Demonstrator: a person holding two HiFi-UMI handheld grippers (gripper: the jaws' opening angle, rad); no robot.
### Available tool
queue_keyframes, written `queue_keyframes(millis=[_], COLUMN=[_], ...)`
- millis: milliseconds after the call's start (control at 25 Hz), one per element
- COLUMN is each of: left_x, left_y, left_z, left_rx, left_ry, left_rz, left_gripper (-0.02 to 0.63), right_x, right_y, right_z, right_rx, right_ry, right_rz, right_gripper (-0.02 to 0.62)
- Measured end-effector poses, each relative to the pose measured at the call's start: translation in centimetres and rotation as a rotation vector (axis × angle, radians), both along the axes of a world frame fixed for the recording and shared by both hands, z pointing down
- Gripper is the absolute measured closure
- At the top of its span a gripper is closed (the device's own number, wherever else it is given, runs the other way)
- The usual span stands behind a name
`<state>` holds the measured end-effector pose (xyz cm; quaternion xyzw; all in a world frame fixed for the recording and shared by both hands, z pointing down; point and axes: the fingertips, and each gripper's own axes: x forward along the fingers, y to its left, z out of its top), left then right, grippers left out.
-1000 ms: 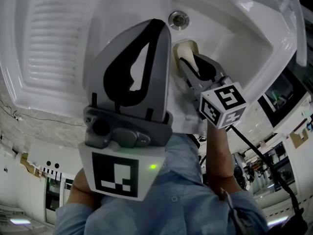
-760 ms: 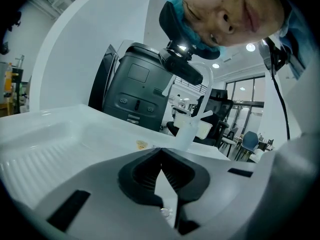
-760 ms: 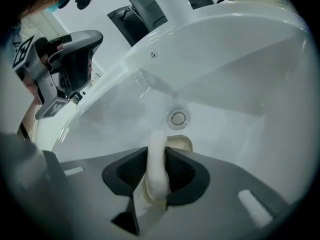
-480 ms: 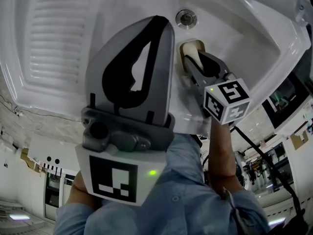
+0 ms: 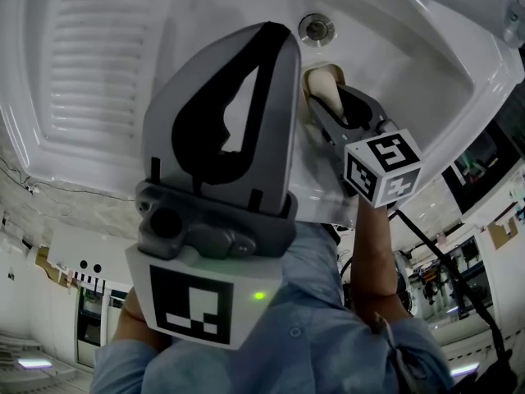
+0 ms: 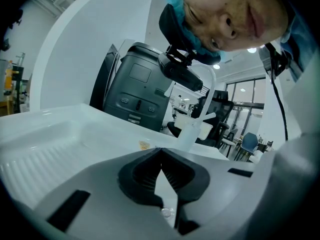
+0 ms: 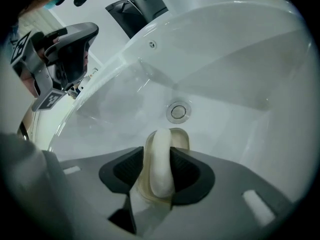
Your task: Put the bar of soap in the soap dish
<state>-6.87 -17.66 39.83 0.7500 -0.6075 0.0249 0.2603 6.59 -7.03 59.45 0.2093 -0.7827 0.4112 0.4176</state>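
The right tongs (image 7: pixel 158 151) have just been opening and now stand slack around the soap (image 7: pixel 160 166), which stands on edge in the dish (image 7: pixel 183 137) on the sink (image 7: pixel 225 84) floor. The soap looks delivered; lifting clear without tipping it remains. The left tongs (image 6: pixel 161 151) are clenched, empty.

A dark grey box-shaped plastic machine (image 6: pixel 137 91) stands behind the glossy white sink (image 6: pixel 55 134), against a plain white wall (image 6: pixel 85 49). Further right there are tall bright glass windows (image 6: pixel 245 104), a blue chair (image 6: pixel 250 140) and a small round ceiling lamp (image 6: pixel 216 66)
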Motion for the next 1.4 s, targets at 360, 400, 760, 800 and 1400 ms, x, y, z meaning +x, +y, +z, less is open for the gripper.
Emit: queue_keyframes(millis=[360,400,760,800,1400], left_x=[0.1,0.2,2.0,2.2,7.0], left_y=[-0.4,-0.4,0.8,1.2,6.4], left_z=[-1.5,-1.7,-5.5,-6.0,-18.5], left_rx=[0.029,0.034,0.095,0.101,0.323], left_ry=[-0.004,-0.007,-0.074,-0.084,-0.212], left_rz=[0.014,0.016,0.044,0.046,0.077], left_gripper=[0.598,0.598,0.598,0.598,0.598], right_x=[0.1,0.2,0.9,0.9,1.3], right_y=[0.1,0.0,-1.4,-1.6,-4.7], right_z=[-2.4,-2.8,-8.1,-9.2,-34.6], right_rx=[0.026,0.031,0.145,0.169,0.799], right_ry=[0.016,0.013,-0.056,-0.076,-0.49], right_rz=[-0.008,-0.006,0.05,0.061,0.21], right_gripper=[0.428,0.428,0.433,0.436,0.532])
